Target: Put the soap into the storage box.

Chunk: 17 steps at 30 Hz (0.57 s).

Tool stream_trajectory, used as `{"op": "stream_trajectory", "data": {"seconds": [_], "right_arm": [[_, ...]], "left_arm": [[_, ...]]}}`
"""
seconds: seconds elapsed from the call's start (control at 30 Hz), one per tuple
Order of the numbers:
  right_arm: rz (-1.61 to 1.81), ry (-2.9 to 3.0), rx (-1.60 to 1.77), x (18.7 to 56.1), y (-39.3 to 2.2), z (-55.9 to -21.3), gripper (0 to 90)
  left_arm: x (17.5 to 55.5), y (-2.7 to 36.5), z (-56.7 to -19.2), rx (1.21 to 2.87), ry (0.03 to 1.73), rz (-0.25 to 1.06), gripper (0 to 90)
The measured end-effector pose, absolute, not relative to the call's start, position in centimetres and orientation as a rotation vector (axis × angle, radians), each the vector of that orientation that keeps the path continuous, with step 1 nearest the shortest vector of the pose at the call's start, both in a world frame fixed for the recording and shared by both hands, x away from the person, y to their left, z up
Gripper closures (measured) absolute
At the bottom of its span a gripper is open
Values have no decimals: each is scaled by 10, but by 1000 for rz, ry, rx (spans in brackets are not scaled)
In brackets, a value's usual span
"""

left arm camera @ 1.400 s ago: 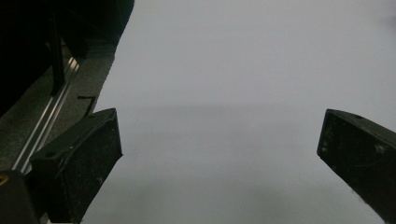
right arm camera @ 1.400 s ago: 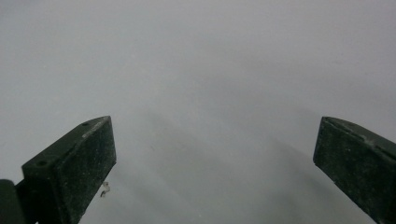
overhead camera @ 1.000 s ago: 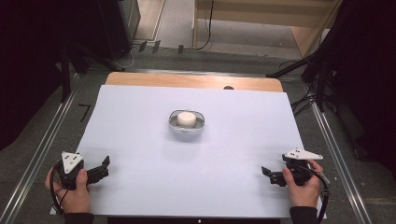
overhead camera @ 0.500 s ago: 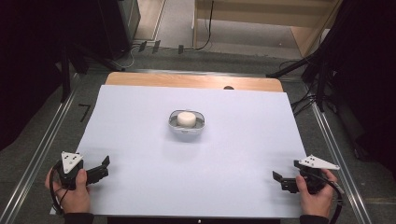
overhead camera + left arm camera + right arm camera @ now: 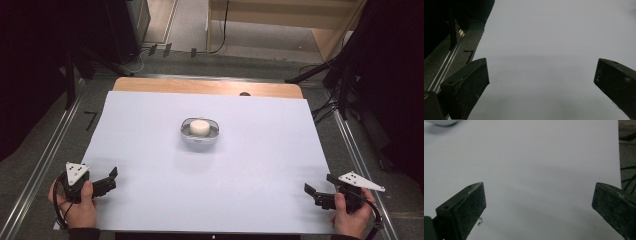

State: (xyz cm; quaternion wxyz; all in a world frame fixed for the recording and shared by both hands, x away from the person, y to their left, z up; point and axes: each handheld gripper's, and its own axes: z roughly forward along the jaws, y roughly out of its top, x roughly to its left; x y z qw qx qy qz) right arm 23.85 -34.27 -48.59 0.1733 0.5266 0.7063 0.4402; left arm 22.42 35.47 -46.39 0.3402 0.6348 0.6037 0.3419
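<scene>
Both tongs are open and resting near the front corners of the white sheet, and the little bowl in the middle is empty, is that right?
Not quite: the bowl isn't empty; the high view shows a white round object inside. Left tongs and right tongs are open near the front corners of the white sheet.

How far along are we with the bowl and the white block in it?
Nothing looks done yet: the white block sits in the bowl at mid-table, untouched. Nothing is in hand: the left hand-held gripper and the right hand-held gripper rest open at the near corners of the white sheet, far from the bowl. The reach and grasp are all still left.
</scene>
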Motion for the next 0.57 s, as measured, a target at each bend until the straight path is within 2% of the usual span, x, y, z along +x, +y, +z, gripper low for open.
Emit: {"op": "stream_trajectory", "data": {"seconds": [0.57], "right_arm": [[1241, 1993, 1496, 240, -342, -490, 0]], "left_arm": [[224, 353, -464, 1659, 1573, 899, 1]]}}
